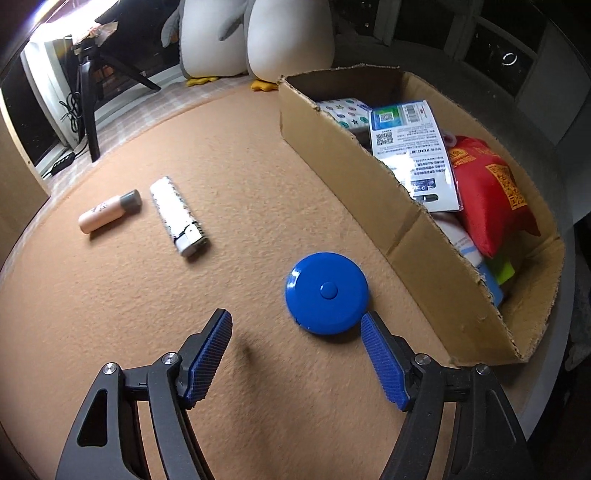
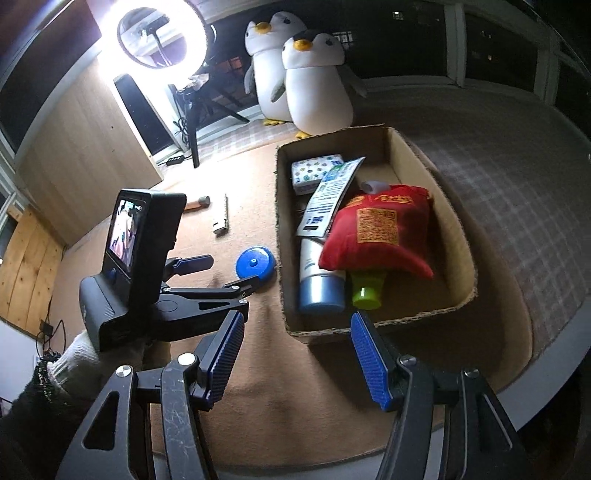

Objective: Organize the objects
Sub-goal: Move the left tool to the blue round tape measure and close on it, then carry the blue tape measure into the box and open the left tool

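A round blue tape measure point(image 1: 327, 292) lies on the tan mat just ahead of my open left gripper point(image 1: 295, 325); its right fingertip point(image 1: 369, 325) is at the disc's near edge. Further left lie a white lighter point(image 1: 178, 215) and a small peach tube with a grey cap point(image 1: 109, 211). A cardboard box point(image 1: 369, 192) at the right holds a red pouch point(image 1: 491, 192), a printed packet point(image 1: 410, 147) and other items. My right gripper point(image 2: 297, 326) is open and empty, near the box's front wall point(image 2: 332, 328). The tape measure point(image 2: 255, 263) and left gripper point(image 2: 218, 273) show there too.
Two plush penguins point(image 2: 314, 81) stand behind the box. A ring light point(image 2: 162, 33) on a black tripod point(image 2: 192, 122) stands at the back left. In the box also lie a blue-capped tube point(image 2: 319, 280), a green-capped bottle point(image 2: 367, 291) and a dotted packet point(image 2: 314, 170).
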`<state>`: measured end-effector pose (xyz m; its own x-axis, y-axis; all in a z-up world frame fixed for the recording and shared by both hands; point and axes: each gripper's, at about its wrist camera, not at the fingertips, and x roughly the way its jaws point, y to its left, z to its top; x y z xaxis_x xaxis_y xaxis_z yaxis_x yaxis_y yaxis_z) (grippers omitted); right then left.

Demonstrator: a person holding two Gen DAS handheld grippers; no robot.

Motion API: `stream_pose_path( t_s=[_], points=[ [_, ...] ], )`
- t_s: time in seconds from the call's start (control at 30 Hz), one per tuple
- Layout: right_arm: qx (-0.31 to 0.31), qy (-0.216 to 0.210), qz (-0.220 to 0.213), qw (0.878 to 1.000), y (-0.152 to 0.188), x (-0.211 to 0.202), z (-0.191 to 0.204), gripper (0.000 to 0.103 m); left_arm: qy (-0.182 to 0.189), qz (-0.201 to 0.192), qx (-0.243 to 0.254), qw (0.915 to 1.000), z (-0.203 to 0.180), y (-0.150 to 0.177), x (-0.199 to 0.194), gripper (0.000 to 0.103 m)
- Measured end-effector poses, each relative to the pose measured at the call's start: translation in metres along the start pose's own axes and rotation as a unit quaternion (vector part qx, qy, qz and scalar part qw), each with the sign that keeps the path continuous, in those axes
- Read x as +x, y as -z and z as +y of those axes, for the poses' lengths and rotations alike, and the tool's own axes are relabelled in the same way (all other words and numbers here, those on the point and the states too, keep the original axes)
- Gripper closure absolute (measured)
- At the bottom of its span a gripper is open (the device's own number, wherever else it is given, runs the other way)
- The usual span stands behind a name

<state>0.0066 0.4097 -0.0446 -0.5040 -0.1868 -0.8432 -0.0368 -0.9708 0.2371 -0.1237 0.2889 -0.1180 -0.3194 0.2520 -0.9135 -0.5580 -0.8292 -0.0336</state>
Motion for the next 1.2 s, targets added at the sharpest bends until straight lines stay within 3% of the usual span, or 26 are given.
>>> stream_pose_path(
  t_s=[0.43,0.67,0.97,1.2],
  points=[
    [0.015,0.002,0.005,1.0,0.002,0.002,-0.015,0.046,0.0,0.003,0.004,1.0,-0.008,-0.011,0.018,0.028],
    [0.021,0.002,0.007,1.0,0.003,0.003,-0.021,0.046,-0.001,-0.004,0.004,1.0,-0.009,-0.013,0.017,0.049],
    [0.02,0.0,0.003,1.0,0.002,0.003,-0.021,0.046,-0.001,-0.004,-0.015,0.9999,0.002,-0.008,0.01,0.049],
    [0.022,-0.004,0.001,1.0,0.0,0.003,-0.023,0.046,0.002,-0.035,-0.035,0.9988,0.012,-0.017,-0.023,0.049]
  ],
)
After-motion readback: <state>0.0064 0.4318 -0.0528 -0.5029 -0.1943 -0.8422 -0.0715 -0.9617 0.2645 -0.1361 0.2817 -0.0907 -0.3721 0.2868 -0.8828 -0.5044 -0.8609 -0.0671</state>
